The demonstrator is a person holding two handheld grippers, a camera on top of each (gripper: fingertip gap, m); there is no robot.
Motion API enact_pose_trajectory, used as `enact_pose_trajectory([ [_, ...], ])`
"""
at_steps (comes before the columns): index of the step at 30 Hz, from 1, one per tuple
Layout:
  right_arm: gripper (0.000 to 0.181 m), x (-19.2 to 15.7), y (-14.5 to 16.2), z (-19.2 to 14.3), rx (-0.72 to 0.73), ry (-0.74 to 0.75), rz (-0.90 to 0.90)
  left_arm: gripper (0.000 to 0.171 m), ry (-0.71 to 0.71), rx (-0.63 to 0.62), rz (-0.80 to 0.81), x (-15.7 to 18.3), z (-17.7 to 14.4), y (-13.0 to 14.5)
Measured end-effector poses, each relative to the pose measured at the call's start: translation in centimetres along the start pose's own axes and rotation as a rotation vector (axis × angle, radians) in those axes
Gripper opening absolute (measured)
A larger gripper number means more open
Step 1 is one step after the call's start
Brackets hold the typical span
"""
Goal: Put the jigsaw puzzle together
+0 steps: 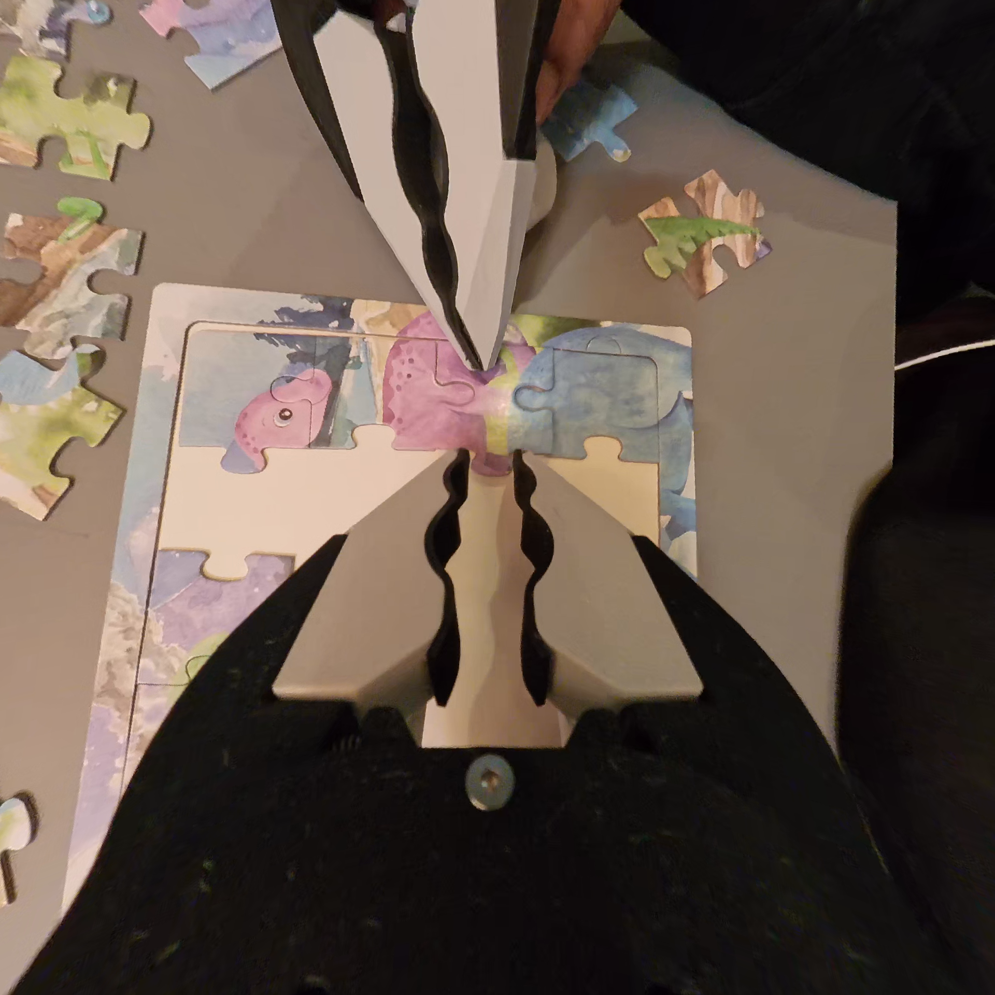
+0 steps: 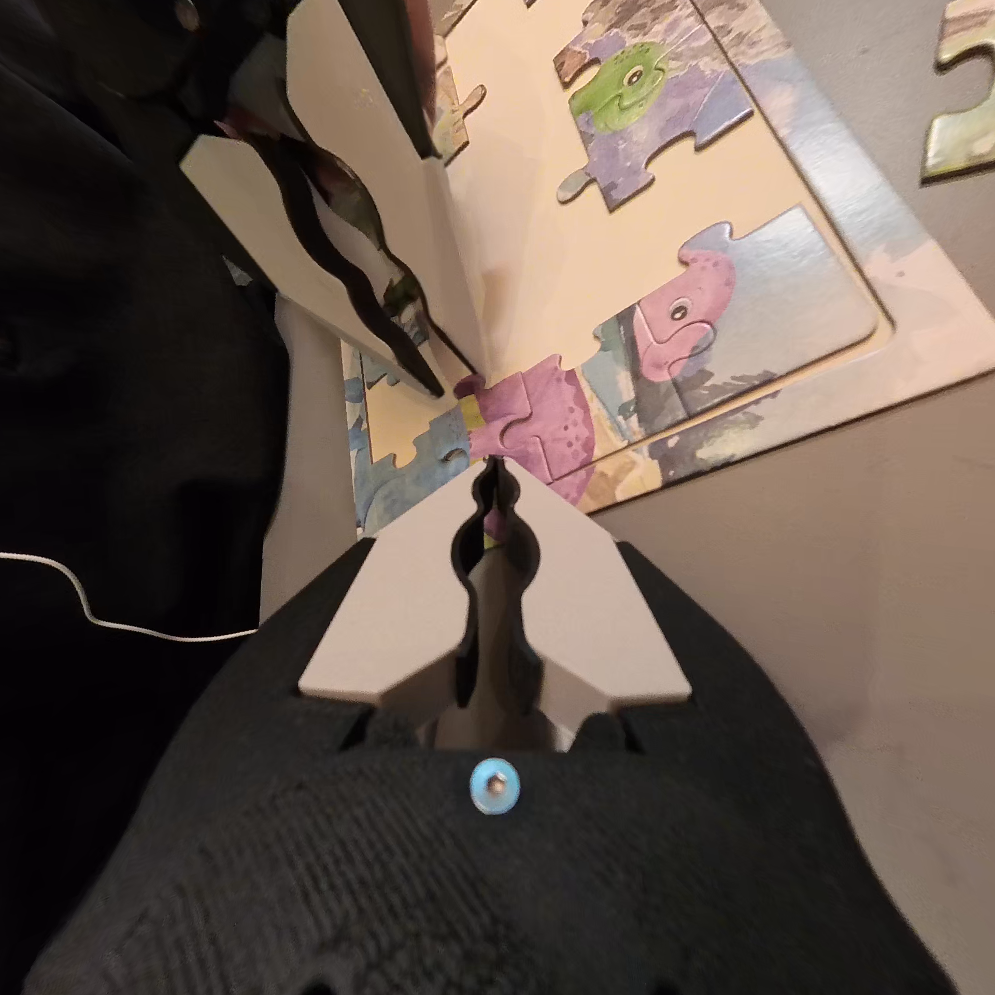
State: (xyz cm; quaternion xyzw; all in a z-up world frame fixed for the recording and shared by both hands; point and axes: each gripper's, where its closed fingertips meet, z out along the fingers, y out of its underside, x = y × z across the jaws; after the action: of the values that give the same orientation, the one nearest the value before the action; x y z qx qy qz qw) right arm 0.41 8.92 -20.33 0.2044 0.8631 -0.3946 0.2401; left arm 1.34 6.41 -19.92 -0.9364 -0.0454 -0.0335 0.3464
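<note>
The puzzle tray lies flat on the grey table, with a row of joined pieces along one edge: a pink dinosaur head piece, a purple body piece and a blue dinosaur piece. At the opposite end of the tray sits a purple piece with a green frog-like face, with bare cream backing between it and the row.

The left gripper has its fingers spread a little, the tips straddling the lower tab of the purple body piece without clearly squeezing it. The right gripper comes in from the other side, its fingers pressed together, the tips bearing down on the same purple piece near its seam with the blue one.

Loose pieces lie on the table around the tray: a green leafy piece, a brown rocky piece, a bark-and-fern piece and a blue piece beside the person's hand
</note>
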Motion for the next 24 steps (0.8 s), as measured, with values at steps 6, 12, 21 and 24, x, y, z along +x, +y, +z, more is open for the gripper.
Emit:
enact_pose_trajectory([
  [6,0.000,0.0,0.0,0.0,-0.002,0.004,-0.007,0.014,0.015,0.039,-0.001,0.5,0.1,-0.7],
  [12,0.000,0.0,0.0,0.0,-0.007,0.017,-0.020,0.012,-0.034,-0.001,0.018,0.1,1.0,-0.1],
  [21,0.000,0.0,0.0,0.1,-0.015,0.033,-0.034,0.005,-0.055,-0.001,0.016,-0.2,1.1,0.0],
  [24,0.000,0.1,-0.1,0.2,-0.017,0.038,-0.040,0.002,-0.067,-0.002,0.018,-0.4,1.1,0.0],
])
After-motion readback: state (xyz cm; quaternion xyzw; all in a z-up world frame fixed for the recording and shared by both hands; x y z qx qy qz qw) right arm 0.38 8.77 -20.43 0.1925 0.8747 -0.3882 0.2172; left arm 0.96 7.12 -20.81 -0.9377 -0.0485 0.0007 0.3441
